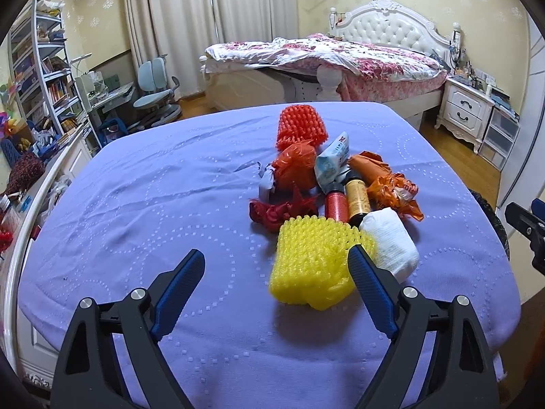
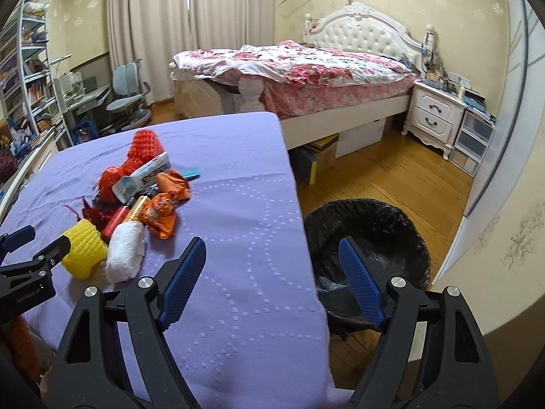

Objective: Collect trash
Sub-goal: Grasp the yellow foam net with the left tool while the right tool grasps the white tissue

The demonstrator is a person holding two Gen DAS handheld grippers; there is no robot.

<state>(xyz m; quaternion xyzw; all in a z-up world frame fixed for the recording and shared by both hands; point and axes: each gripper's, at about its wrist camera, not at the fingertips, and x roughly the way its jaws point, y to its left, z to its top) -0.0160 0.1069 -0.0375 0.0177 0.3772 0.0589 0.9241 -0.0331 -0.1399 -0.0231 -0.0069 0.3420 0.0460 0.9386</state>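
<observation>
On a lilac-covered table (image 1: 143, 184) in a bedroom, the left gripper (image 1: 276, 272) is seen with its jaws apart and nothing clamped, while a yellow foam net (image 1: 316, 259) lies just ahead, nearer the right-hand finger than the middle of the gap. Against the net a white tissue wad (image 1: 390, 242) is pressed, and behind both a heap of trash is piled — two small bottles (image 1: 347, 201), orange wrappers (image 1: 391, 187), a red plastic bag (image 1: 294, 167), a red foam net (image 1: 299, 126). To the side, the right gripper (image 2: 274, 277) is held wide and empty over the table's edge, with the black-lined bin (image 2: 371, 225) on the floor just beyond. An off-centre close is judged the likeliest fault: the soft net could be nudged aside or pinched only at a corner, and the tissue wad dragged along or knocked loose. Anything swept toward the edge could be dropped beside the bin rather than in it — further back, a bed (image 2: 306, 68) and desk chair (image 2: 127, 92) are visible
</observation>
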